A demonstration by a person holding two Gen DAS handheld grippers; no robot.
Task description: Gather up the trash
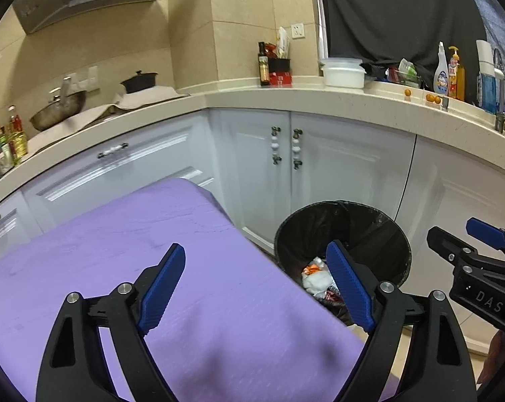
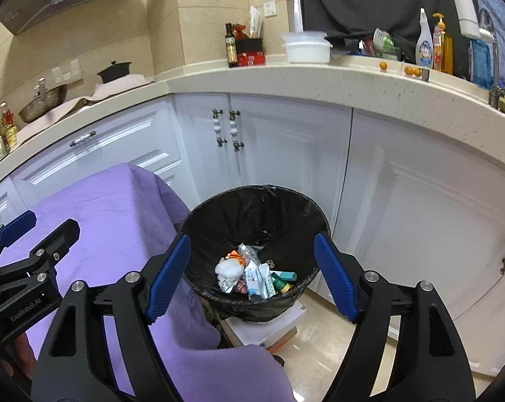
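Both tongs, left (image 1: 256,281) and right (image 2: 252,276), spread empty; bin (image 2: 218,211) upright, mouth up, trash (image 2: 252,274) inside.

The left wrist view looks forward and down over the purple-covered table (image 1: 125,268), toward its right edge. The right wrist view sits further right, above the black-lined bin (image 2: 255,207). Both share the bin, the table's corner and white cabinets (image 1: 319,167).

Item count: one trash bin (image 2: 255,221) with black liner; one purple-covered table (image 1: 151,268); two grippers, left gripper (image 1: 259,288) and right gripper (image 2: 252,274); three small oranges (image 2: 383,65) on the counter; two pots (image 1: 140,82) at the stove.
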